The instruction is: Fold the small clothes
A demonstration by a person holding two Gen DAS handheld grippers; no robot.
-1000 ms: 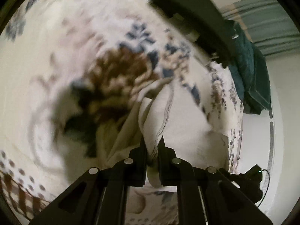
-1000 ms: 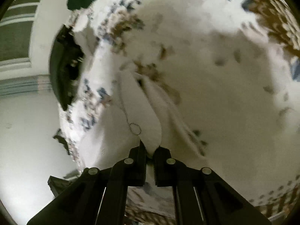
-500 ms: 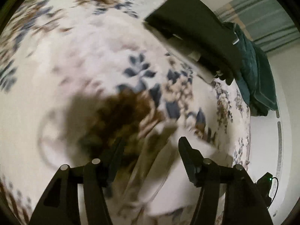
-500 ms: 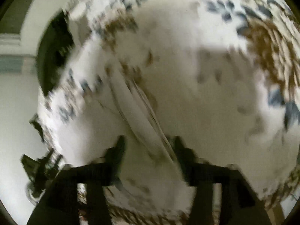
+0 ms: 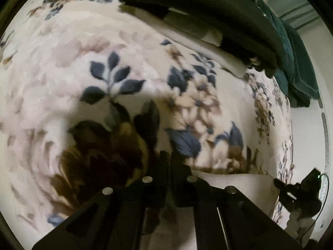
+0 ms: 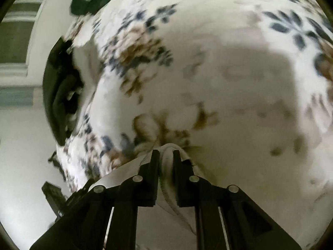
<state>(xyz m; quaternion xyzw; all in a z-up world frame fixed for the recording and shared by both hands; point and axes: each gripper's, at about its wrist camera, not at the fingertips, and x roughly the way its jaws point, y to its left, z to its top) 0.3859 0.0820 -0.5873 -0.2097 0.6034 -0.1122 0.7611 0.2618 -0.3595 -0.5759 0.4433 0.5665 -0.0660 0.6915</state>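
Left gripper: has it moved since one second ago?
Yes. The left gripper has moved toward the dark folded stack, which looks larger now; its jaws opened, then shut again.

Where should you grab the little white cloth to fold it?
By its stitched edge. The right gripper already pinches the white garment there, where the hem bunches into a ridge. Come low along the floral blanket, fingers on either side of that ridge; flat cloth gives nothing to pinch.
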